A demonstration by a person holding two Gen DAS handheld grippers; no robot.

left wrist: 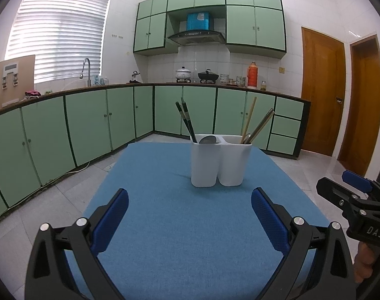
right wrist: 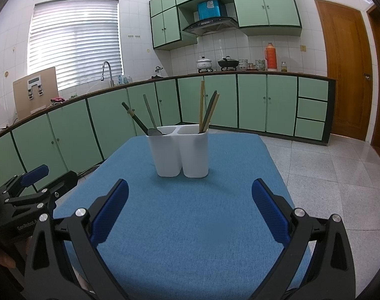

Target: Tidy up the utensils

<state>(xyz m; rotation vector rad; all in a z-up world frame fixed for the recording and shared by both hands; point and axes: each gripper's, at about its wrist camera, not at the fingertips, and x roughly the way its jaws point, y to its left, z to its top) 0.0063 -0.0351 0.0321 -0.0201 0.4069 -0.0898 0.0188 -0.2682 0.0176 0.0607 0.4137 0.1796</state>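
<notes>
A white two-compartment utensil holder [left wrist: 219,162] stands upright near the middle of the blue table [left wrist: 165,225]. Its left compartment holds dark chopsticks [left wrist: 186,120] and a spoon [left wrist: 207,139]. Its right compartment holds pale wooden chopsticks [left wrist: 251,115] and a darker utensil handle. My left gripper [left wrist: 190,215] is open and empty, well short of the holder. My right gripper [right wrist: 190,207] is open and empty, also short of the holder [right wrist: 181,151]. Each gripper shows at the edge of the other's view: the right one [left wrist: 349,195], the left one [right wrist: 32,187].
Green kitchen cabinets [left wrist: 90,125] and a counter with pots and a red thermos [left wrist: 252,75] run behind the table. Tiled floor surrounds the table. Wooden doors [left wrist: 322,92] stand at the right.
</notes>
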